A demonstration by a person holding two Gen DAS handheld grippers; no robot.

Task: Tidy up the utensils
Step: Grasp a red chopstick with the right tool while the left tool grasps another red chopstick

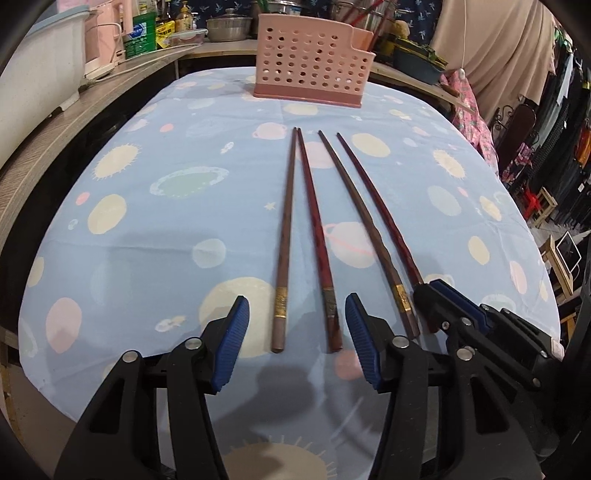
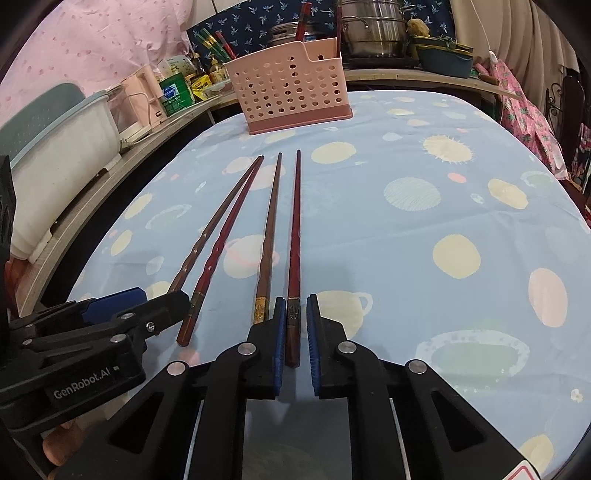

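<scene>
Several long chopsticks lie side by side on the planet-print cloth, handles toward me. In the left wrist view my left gripper (image 1: 297,314) is open around the handle ends of a brown chopstick (image 1: 286,236) and a red one (image 1: 316,236), not touching them. My right gripper (image 2: 295,325) has its jaws narrowly apart on either side of the rightmost red chopstick (image 2: 295,236), with small gaps at both pads. A brown chopstick (image 2: 269,236) lies just left of it. A pink perforated utensil holder (image 1: 314,62) stands at the far end of the table; it also shows in the right wrist view (image 2: 291,88).
A wooden counter (image 1: 55,136) on the left holds a white tub, bottles and pots. Metal pots (image 2: 373,29) stand behind the holder. Clothes hang at the right. The cloth-covered table (image 2: 443,221) stretches right of the chopsticks.
</scene>
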